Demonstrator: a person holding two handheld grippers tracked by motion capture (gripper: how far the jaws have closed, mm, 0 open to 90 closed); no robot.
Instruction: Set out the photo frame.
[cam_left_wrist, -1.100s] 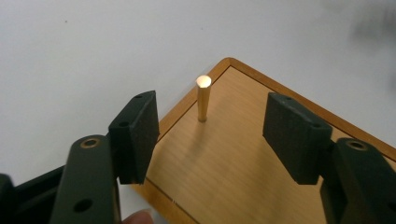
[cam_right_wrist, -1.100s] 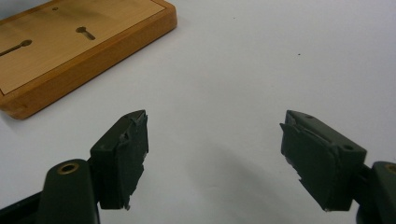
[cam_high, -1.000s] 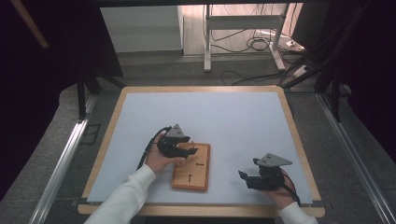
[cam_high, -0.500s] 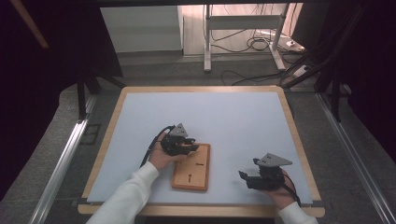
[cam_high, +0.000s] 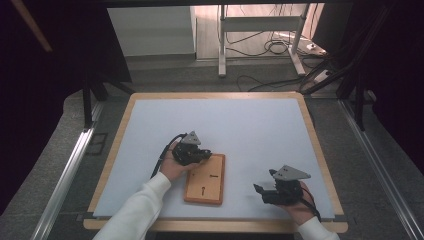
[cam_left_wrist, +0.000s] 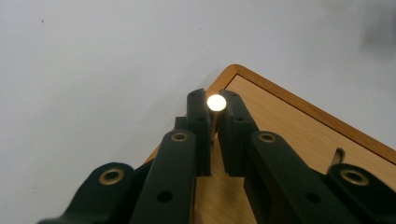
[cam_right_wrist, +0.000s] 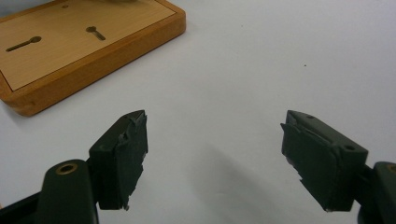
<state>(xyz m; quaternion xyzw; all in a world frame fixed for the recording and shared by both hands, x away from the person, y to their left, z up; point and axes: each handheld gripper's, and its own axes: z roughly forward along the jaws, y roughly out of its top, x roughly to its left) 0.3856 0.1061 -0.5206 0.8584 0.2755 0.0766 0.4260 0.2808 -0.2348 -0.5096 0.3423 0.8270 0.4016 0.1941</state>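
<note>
Brass pin (cam_left_wrist: 216, 102), short and shiny, is just pinched by the closing left gripper (cam_left_wrist: 215, 108) at the flat wooden keyhole board's (cam_high: 206, 180) twelve-o'clock corner; next, probably lift it straight. Right gripper (cam_right_wrist: 215, 140) gapes empty at four o'clock.

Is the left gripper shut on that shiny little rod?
Yes. The left gripper has just closed; its jaws pinch the brass rod over the wooden board.

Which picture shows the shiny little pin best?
The left gripper view: the brass pin sits up close, pinched between the left gripper tips over the wooden board. In the high view the hand and gripper cover it.
</note>
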